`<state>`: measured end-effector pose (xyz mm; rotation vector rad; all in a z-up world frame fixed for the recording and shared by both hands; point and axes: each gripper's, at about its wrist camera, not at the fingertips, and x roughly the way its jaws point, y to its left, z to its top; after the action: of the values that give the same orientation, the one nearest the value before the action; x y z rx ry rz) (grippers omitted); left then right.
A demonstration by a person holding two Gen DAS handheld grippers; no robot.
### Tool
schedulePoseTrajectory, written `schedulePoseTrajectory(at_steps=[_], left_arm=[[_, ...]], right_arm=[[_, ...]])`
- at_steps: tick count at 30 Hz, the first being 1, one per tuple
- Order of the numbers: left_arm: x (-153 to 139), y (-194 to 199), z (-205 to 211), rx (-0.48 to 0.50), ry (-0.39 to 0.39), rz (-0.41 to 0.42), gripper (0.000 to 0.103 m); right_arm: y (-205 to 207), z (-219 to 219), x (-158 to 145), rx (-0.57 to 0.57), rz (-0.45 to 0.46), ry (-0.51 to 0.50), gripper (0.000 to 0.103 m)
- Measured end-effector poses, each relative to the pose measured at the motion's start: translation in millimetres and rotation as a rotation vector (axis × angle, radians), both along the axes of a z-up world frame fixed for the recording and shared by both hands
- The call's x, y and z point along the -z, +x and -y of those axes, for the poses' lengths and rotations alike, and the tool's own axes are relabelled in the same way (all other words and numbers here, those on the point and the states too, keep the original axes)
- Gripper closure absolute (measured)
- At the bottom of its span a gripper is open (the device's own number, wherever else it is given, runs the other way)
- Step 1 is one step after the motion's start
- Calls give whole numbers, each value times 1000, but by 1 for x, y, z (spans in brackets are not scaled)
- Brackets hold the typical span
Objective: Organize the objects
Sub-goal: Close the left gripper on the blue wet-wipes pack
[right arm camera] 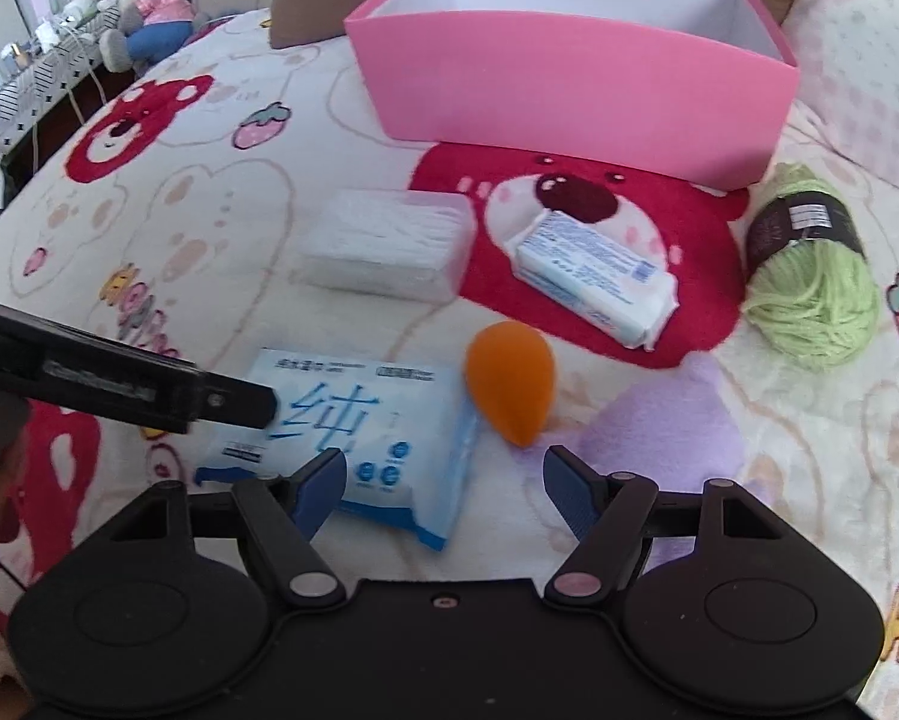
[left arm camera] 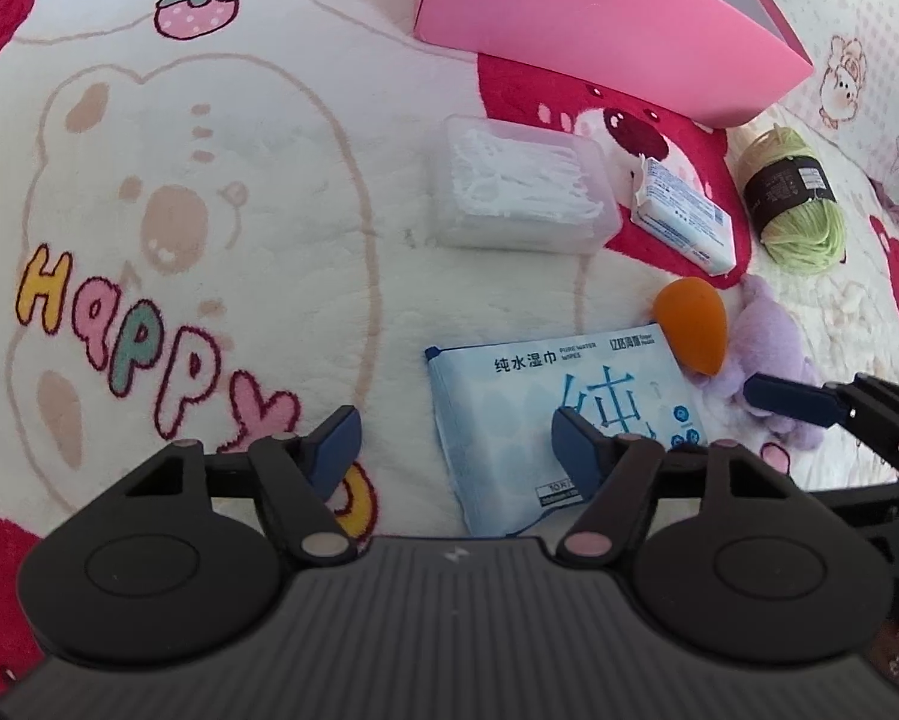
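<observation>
Hovering low over the cream plush blanket with red bear and strawberry prints (left arm camera: 221,192), both tools tilt steeply down at the same little cluster. The left gripper (left arm camera: 455,444) has its jaws parted, nothing clamped: one blue pad sits over bare blanket, the other over the pale blue flat pack of wet wipes with a big blue character (left arm camera: 545,420), so the pack's left edge lies between them, a sensible line-up for pinching it by the side. Whether a pad already brushes the wrapper, the fisheye does not let me say.

The right gripper (right arm camera: 443,480) is apart too, empty, straddling the near right corner of the wipes pack (right arm camera: 383,438), with the orange teardrop makeup sponge (right arm camera: 509,384) just beyond its fingers and touching the pack's edge. A soft lilac plush thing (right arm camera: 665,420) lies blurred beside the sponge.

Everything loose is gathered in front of the open pink cardboard box with a white inside (right arm camera: 569,84), which looks empty from here, so my read is that the sorting has barely begun and the box is the destination. Waiting in front of it: a clear plastic case of white floss picks (right arm camera: 389,240), a white soft tissue packet with blue print (right arm camera: 593,276) on the red bear, and a ball of light green yarn with a dark band (right arm camera: 809,276) by the box's right corner.
</observation>
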<state>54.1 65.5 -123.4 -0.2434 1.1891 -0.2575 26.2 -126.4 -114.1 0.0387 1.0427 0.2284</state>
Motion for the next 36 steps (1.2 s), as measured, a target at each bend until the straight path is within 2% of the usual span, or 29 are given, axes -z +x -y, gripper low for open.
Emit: schedulePoseTrajectory(at_steps=[6,8,11,14,17,20,24,27,31,36], left_arm=[[3,-3,-4,-6,-63,4,50],[5,-5,-4,-9,-90,-3,55],[9,-6,-2,-4,-102,-6,56],[12,-7,0,-3,-93,-13,56],[12,-8,3,6,-78,-4,54],[17,-9,0,-37,-110,1,50],[20,-12,1,-64,-115,34,50],[21,-15,1,-103,-112,64,52],[19,-14,5,-89,-84,80,53],[20,-12,-2,-92,-117,47,52]], right_arm=[[4,1,7,16,-57,61,45],[4,2,9,14,-75,88,57],[3,-3,12,-6,-86,59,63],[3,-3,17,7,-106,49,63],[4,4,19,31,-115,83,62],[7,9,24,45,-133,120,58],[8,0,27,37,-130,96,57],[7,-10,25,5,-108,53,61],[8,-10,21,-19,-102,33,60],[9,6,17,14,-100,119,52]])
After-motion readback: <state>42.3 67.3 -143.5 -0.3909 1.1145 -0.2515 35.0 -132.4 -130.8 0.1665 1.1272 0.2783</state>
